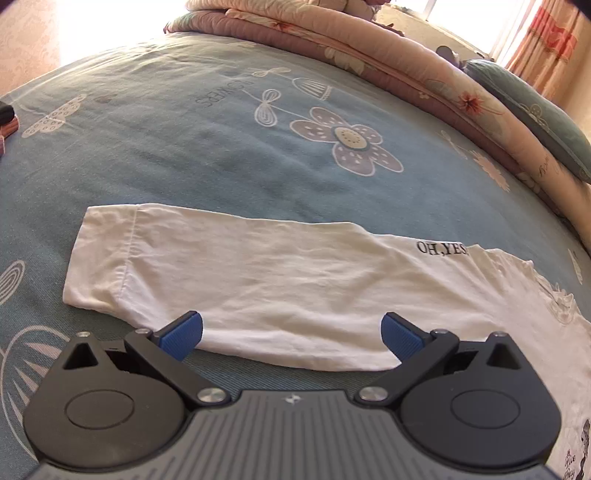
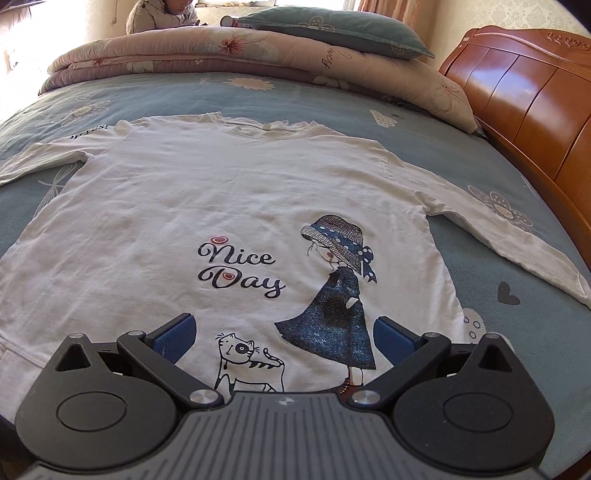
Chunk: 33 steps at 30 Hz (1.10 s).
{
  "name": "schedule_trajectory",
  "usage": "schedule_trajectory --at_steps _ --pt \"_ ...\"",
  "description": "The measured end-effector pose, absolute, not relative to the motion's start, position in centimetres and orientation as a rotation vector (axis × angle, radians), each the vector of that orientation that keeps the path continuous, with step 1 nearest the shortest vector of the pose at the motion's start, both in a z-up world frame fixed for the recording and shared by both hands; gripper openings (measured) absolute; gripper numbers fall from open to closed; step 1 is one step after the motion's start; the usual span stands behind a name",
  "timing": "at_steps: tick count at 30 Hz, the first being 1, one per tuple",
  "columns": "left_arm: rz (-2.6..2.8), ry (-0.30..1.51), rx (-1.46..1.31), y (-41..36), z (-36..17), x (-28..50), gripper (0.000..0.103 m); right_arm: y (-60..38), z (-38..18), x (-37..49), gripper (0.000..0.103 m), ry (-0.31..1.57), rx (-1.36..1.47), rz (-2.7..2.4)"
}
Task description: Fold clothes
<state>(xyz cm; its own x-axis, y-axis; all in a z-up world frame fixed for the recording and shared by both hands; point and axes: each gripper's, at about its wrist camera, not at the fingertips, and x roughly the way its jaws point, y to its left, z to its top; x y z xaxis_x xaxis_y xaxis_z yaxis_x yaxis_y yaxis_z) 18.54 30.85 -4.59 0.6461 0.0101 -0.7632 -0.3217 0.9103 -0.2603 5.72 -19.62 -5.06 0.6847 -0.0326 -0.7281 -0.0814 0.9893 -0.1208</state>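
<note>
A white long-sleeved shirt [image 2: 229, 199] lies flat and face up on the bed, printed with "Nice Day", a girl in a hat and a cat. Its right sleeve [image 2: 517, 243] stretches toward the headboard side. The left sleeve [image 1: 258, 280], marked "OH,YES", lies spread across the sheet in the left wrist view. My left gripper [image 1: 291, 336] hovers open just before that sleeve's near edge, holding nothing. Above the shirt's lower hem my right gripper [image 2: 282, 338] stands open over the cat print, with nothing between its fingers.
The blue flowered bedsheet [image 1: 221, 140] covers the bed. A folded pink floral quilt [image 2: 207, 51] and a green pillow [image 2: 332, 26] lie along the far side. A wooden headboard [image 2: 524, 96] rises at the right. A person [image 2: 162, 16] sits beyond the quilt.
</note>
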Motion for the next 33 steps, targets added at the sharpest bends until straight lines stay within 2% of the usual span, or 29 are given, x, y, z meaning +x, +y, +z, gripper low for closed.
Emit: schedule_trajectory --at_steps 8,12,17,21,25,33 --pt "-0.201 0.787 -0.196 14.8 0.1 17.3 0.102 -21.7 -7.5 6.5 0.103 0.953 -0.046 0.029" --pt "-0.358 0.780 -0.076 6.2 -0.4 15.7 0.102 -21.9 -7.7 6.1 0.103 0.927 -0.035 0.048" --pt "-0.440 0.852 0.012 -1.3 -3.8 14.0 0.102 -22.1 -7.9 5.6 0.103 0.897 -0.040 0.071" --pt "-0.384 0.914 0.060 -3.6 -6.5 13.0 0.102 -22.2 -8.1 5.1 0.103 0.872 -0.052 0.091" --pt "-0.331 0.984 -0.008 -2.9 -8.3 12.4 0.102 -22.3 -8.2 4.9 0.103 0.857 -0.061 0.103" --pt "-0.272 0.932 -0.057 -1.6 -8.5 9.7 0.102 -22.5 -8.4 4.4 0.103 0.831 -0.072 0.119"
